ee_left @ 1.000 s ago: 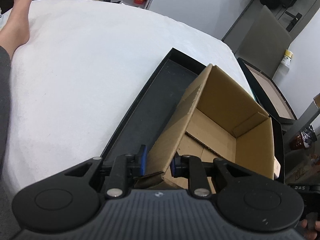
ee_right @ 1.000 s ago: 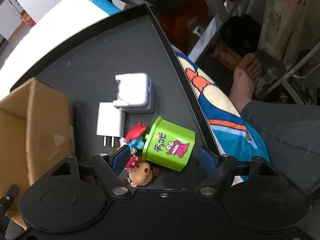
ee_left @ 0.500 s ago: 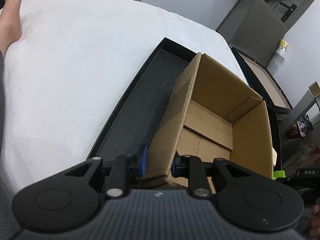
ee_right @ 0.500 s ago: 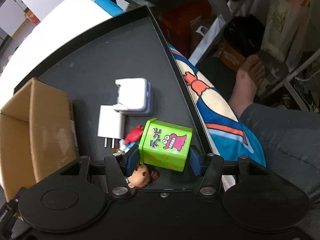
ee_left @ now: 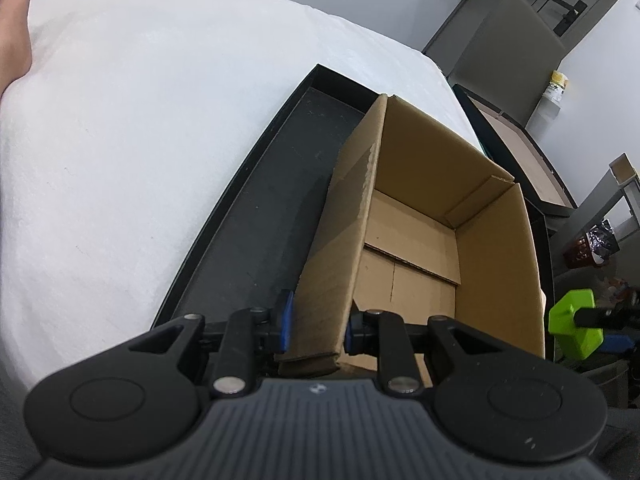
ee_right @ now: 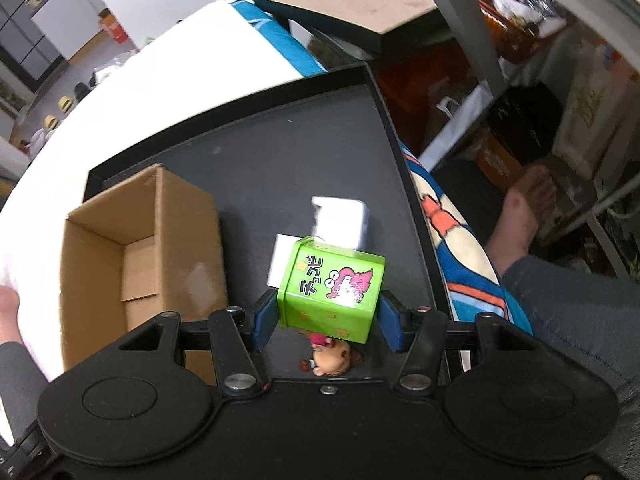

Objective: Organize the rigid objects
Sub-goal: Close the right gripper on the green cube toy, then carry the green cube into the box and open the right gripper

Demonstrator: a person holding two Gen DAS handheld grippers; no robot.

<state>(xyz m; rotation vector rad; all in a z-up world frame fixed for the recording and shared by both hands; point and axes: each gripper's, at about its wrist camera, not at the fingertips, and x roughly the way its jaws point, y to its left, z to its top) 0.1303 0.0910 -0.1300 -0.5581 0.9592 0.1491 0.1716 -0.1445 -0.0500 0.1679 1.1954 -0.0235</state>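
An open cardboard box (ee_left: 432, 240) stands in a black tray (ee_left: 256, 216) on a white bed. My left gripper (ee_left: 318, 326) is shut on the box's near left wall. My right gripper (ee_right: 326, 318) is shut on a green tin (ee_right: 332, 290) with a cartoon print and holds it above the tray (ee_right: 280, 152), to the right of the box (ee_right: 136, 248). The tin also shows at the right edge of the left wrist view (ee_left: 576, 324). Below it lie a white charger block (ee_right: 340, 220), a flat white plug (ee_right: 282, 252) and a small doll figure (ee_right: 332, 360).
A second black tray with a brown base (ee_right: 360, 4) stands beyond the bed. A blue patterned blanket (ee_right: 452, 248) and a person's foot (ee_right: 524, 208) are to the right. Shelves and bags fill the far right. A bare foot (ee_left: 16, 12) rests on the bed's far left.
My right gripper closed on the green tin and lifted it off the tray, moving left toward the box. My left gripper kept its hold on the box wall.
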